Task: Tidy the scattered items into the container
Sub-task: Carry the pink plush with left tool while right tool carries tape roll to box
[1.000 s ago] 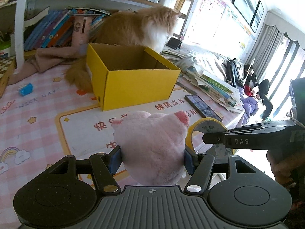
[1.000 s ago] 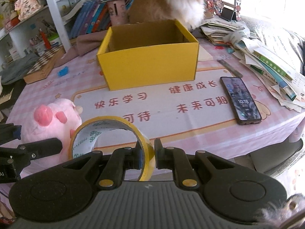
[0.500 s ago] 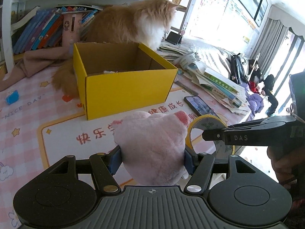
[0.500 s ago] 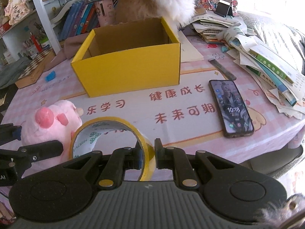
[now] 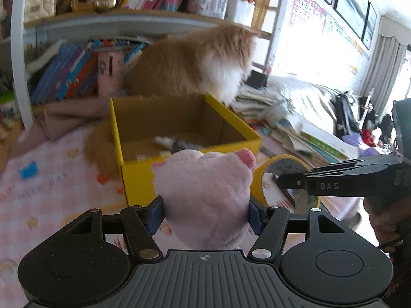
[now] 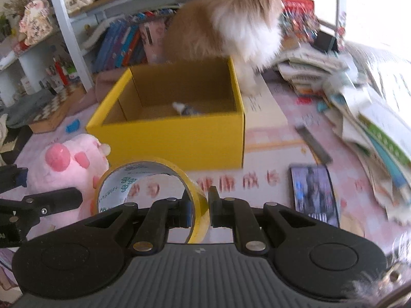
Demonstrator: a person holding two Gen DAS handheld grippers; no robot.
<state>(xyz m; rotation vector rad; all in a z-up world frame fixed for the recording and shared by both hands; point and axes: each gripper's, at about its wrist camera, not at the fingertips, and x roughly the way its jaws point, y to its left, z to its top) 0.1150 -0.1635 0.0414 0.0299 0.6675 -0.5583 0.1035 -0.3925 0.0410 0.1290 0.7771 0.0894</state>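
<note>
Plush pig [image 5: 205, 195] pinched in left hand-held gripper [image 5: 205, 211] — tape roll [image 6: 151, 192] in right hand-held gripper [image 6: 200, 209] — before yellow box [image 6: 179, 138].

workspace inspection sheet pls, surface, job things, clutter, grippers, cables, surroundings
surface: pink checked tablecloth with a printed mat.
job's things: yellow box open, small items inside; pink plush toy and yellow tape roll both held short of it.
clutter: phone, paper stack, blue clip.
grippers: left gripper shut on the plush toy; right gripper shut on the tape roll's wall.
cables: nothing seen.
surroundings: cat behind the box, bookshelf.
</note>
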